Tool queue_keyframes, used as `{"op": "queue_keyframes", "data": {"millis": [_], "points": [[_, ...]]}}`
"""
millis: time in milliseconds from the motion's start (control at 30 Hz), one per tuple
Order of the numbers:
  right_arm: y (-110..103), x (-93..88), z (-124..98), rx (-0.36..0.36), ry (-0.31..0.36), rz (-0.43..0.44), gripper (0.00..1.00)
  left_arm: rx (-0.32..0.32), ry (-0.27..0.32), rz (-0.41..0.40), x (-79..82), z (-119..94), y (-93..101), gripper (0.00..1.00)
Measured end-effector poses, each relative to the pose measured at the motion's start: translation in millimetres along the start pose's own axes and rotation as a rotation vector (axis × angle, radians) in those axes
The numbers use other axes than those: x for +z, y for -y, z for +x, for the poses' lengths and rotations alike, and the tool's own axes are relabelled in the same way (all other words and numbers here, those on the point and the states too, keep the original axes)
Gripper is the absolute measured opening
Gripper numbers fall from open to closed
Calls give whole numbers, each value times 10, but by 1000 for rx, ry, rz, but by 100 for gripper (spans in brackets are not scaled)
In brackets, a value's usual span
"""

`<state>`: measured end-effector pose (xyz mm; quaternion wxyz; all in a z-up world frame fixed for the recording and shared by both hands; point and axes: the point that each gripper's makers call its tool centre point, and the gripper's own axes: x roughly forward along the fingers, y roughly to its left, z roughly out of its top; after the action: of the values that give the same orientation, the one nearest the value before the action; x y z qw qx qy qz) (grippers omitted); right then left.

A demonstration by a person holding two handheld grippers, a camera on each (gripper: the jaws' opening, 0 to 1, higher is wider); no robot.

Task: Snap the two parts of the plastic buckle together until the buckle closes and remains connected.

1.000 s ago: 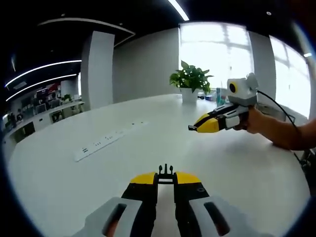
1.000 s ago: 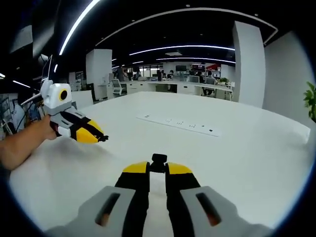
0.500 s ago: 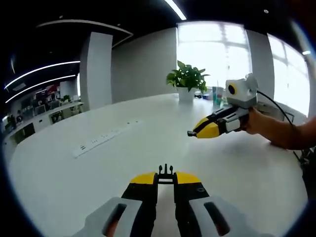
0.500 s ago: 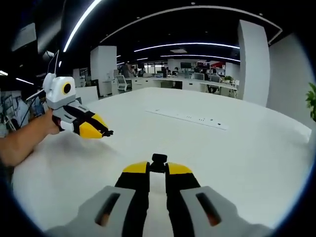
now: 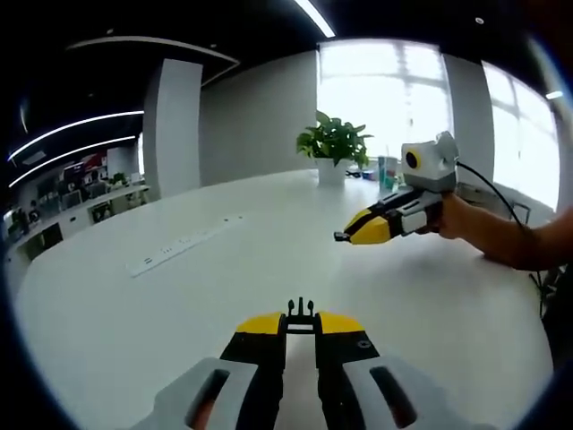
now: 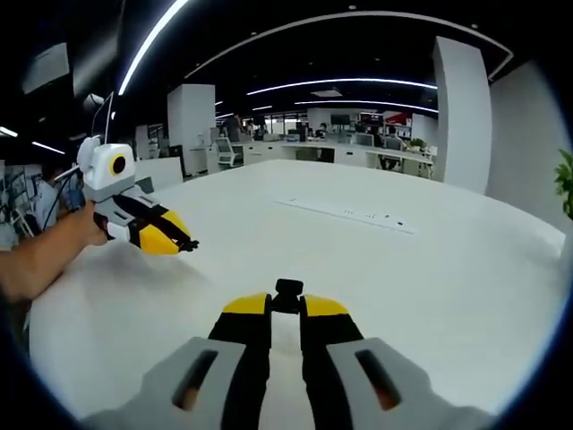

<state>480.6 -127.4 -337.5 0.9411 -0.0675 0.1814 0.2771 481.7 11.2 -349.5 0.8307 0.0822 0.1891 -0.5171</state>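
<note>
Left gripper view: right hand-held gripper (image 5: 345, 236) slightly farther left than before

My left gripper (image 5: 301, 315) is up off the desk, jaws pinched nearly together on a small black piece at the tips. My right gripper (image 6: 287, 294) is raised too, jaws drawn in on its own black piece. Each hand (image 5: 453, 215) grips its handle, forearm bare.
</note>
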Motion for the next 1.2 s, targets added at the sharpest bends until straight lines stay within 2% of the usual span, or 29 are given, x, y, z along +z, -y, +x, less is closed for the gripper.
{"op": "queue_keyframes", "data": {"millis": [367, 500, 600, 700, 833, 933, 967, 1200], "points": [[-266, -34, -66, 92, -8, -82, 10, -44, 6, 13, -45, -113, 170, 10], [-254, -48, -66, 99, -10, -96, 10, -55, -4, 15, -86, -139, 231, 10], [-280, -35, -66, 114, -2, -94, 10, -64, 5, 14, -44, -149, 230, 10], [-363, -41, -91, 163, -1, -117, 10, -67, -7, 22, -46, -137, 229, 10], [-358, -59, -103, 196, -5, -139, 10, -78, -21, 22, -70, -124, 243, 10], [-357, -59, -128, 249, 1, -129, 10, -81, -22, 21, -72, -128, 248, 10], [-429, -63, -128, 257, 3, -127, 10, -82, -21, 20, -66, -131, 248, 10], [-450, -127, -165, 253, -19, -123, 10, -93, -18, 23, -65, -146, 379, 10]]}}
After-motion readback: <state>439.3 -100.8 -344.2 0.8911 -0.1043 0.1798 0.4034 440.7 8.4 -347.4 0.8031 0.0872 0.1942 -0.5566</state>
